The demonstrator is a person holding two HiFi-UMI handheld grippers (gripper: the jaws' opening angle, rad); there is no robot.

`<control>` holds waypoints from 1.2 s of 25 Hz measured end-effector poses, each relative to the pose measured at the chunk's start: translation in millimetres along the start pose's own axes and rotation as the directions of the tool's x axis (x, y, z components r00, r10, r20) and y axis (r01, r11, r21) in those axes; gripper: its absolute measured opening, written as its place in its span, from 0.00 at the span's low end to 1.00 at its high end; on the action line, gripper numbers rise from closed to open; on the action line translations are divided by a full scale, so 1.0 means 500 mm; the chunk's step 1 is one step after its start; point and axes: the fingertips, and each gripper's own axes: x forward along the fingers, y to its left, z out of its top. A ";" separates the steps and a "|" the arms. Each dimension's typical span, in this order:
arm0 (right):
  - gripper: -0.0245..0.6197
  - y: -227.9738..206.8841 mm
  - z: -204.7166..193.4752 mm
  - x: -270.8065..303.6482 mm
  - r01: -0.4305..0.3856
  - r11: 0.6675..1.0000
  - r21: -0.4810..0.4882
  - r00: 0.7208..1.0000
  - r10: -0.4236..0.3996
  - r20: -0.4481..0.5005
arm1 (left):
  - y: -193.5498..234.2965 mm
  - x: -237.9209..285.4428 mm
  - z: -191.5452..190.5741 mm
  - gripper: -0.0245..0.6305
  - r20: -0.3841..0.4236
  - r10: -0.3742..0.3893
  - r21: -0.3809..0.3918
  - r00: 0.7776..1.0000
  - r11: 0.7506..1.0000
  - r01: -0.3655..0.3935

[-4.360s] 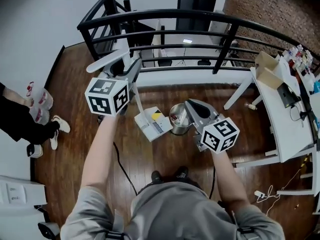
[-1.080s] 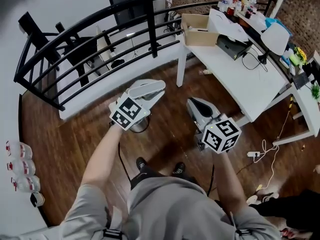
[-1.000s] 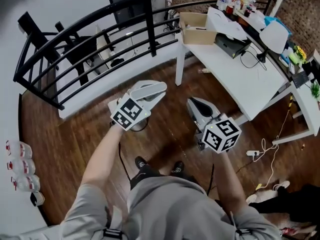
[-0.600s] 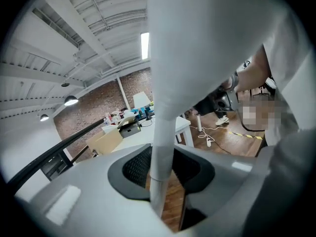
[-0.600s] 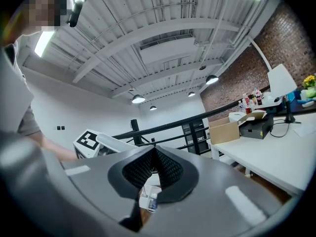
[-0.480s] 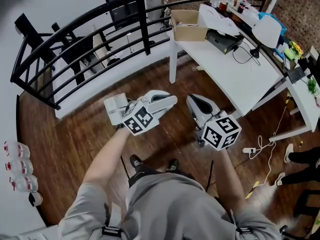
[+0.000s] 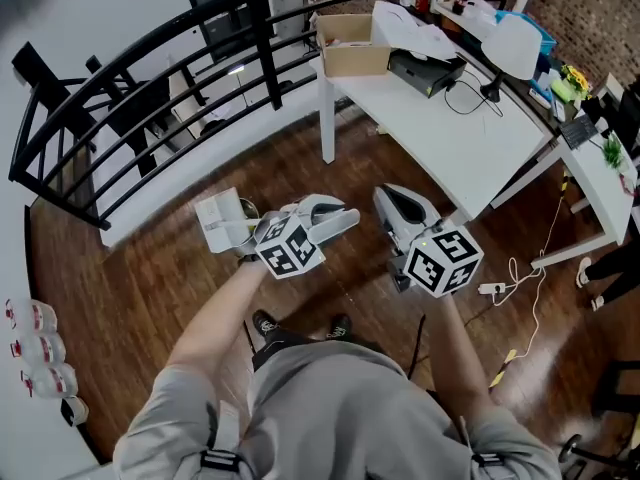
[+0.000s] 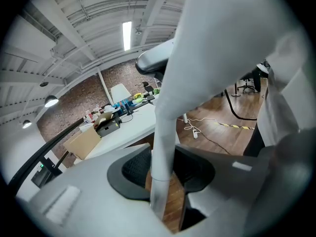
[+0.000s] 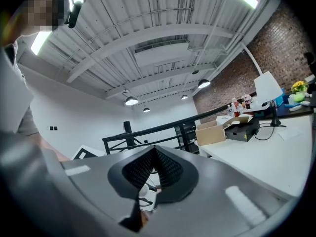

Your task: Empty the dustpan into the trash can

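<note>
Head view, looking down: my arms reach out over a dark wooden floor (image 7: 140, 278), a gripper in each hand. My shoes (image 7: 300, 326) show just past my shirt.

My left gripper (image 7: 338, 218) is clamped on the dustpan's handle (image 8: 165, 127). In the left gripper view the white shaft runs up between the black pads (image 8: 134, 171), which press on it from both sides. The white dustpan (image 7: 222, 223) is held over the floor, just left of that gripper's marker cube (image 7: 290, 248) and well apart from my other hand.

My right gripper (image 7: 398, 206) hovers beside the left one, pointing away from me. In the right gripper view its ribbed pads (image 9: 173, 172) meet at the tip, jaws together, with nothing gripped between them.

On the floor to the right, a white power strip (image 7: 490, 288) trails a cable. At the left edge a row of bottles (image 7: 30, 348) stands against the wall.

Farther off, a white tabletop (image 7: 450, 128) runs off to the right, carrying an open cardboard box (image 7: 350, 48), a black device (image 7: 425, 68) and more clutter too small to tell. Behind it all, a black railing (image 7: 150, 78) curves across the back from the left.
</note>
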 end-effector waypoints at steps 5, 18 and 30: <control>0.04 -0.014 0.001 -0.017 0.014 1.000 0.004 1.000 -0.014 0.004 | -0.028 0.024 -0.001 0.23 -0.006 -0.047 -0.006 0.999 0.999 0.047; 0.04 -0.020 -0.005 -0.028 0.017 1.000 -0.006 1.000 -0.017 -0.005 | -0.059 0.047 0.001 0.24 -0.002 -0.097 0.000 0.995 0.995 0.097; 0.04 0.051 0.009 0.071 -0.066 0.997 -0.035 0.998 0.065 -0.024 | 0.126 -0.151 0.003 0.22 0.169 0.182 -0.129 0.969 0.978 -0.161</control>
